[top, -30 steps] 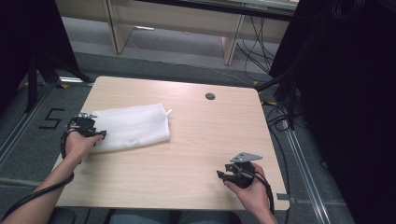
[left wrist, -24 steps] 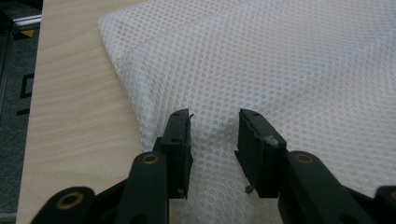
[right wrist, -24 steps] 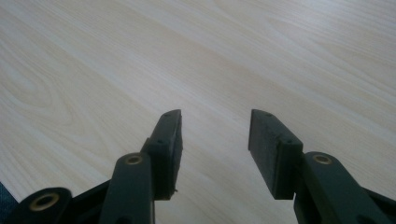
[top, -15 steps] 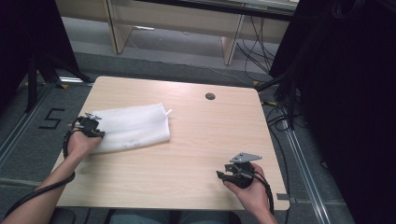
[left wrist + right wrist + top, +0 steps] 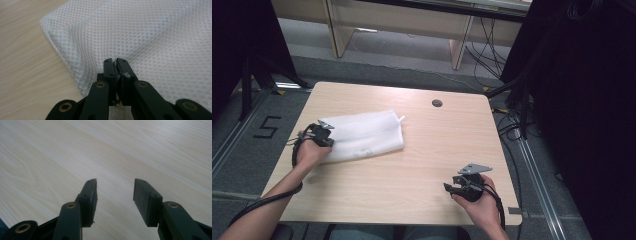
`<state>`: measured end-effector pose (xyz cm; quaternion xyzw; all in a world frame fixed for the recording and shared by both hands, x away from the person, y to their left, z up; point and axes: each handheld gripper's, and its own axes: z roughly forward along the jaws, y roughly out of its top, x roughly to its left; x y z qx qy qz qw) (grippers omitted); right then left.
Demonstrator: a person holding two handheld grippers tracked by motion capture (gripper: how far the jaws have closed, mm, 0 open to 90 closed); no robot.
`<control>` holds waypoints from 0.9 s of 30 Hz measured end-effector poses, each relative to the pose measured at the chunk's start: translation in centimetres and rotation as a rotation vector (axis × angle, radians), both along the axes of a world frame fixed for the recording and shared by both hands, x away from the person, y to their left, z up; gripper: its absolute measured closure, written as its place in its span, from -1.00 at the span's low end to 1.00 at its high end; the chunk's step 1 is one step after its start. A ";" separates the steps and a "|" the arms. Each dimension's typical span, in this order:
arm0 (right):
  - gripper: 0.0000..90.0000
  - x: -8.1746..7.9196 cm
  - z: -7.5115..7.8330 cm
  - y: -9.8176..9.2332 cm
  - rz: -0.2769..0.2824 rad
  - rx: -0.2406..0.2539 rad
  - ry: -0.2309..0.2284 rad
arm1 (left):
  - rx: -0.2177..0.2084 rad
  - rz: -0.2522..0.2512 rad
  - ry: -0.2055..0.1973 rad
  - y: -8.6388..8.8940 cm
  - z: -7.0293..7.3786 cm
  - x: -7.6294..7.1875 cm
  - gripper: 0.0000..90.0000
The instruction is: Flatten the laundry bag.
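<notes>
Under the left tool (image 5: 323, 135), at the near-left edge of the white mesh bag (image 5: 364, 134), the jaws have just been closing and now stand pinched together on a small fold of the netting; the left gripper view shows the tips (image 5: 115, 65) nearly meeting with mesh (image 5: 155, 37) caught between them. The bag lies flat on the tabletop (image 5: 427, 150), spreading ahead of and to the right of that tool, its drawstring end farthest from it. The right tool (image 5: 458, 188) rests well apart, near the front right of the tabletop, jaws wide with nothing but bare wood (image 5: 115, 150) between them.

The bite looks thin, maybe one layer only. If the left hand lifts or pulls quickly, I judge the slippery netting could slide out of the tips, or only the top layer could rise and leave the bag bunched rather than folded. Dragging low could also snag the weave on the jaw edges.
</notes>
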<state>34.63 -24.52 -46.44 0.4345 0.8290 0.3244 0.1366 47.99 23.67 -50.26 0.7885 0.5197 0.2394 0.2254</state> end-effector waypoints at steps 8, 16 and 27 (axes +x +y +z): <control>0.22 0.0 0.0 0.0 0.000 0.000 -0.002 | 0.064 -0.135 -0.038 -3.2 -0.2 0.4 0.92; 0.21 0.3 -0.1 0.2 0.017 0.009 -0.030 | 0.059 -0.209 -0.039 -4.3 -0.1 -0.2 0.91; 0.18 4.8 2.1 3.8 0.050 0.015 -0.036 | 0.051 -0.254 -0.051 -4.3 -0.1 -0.1 0.86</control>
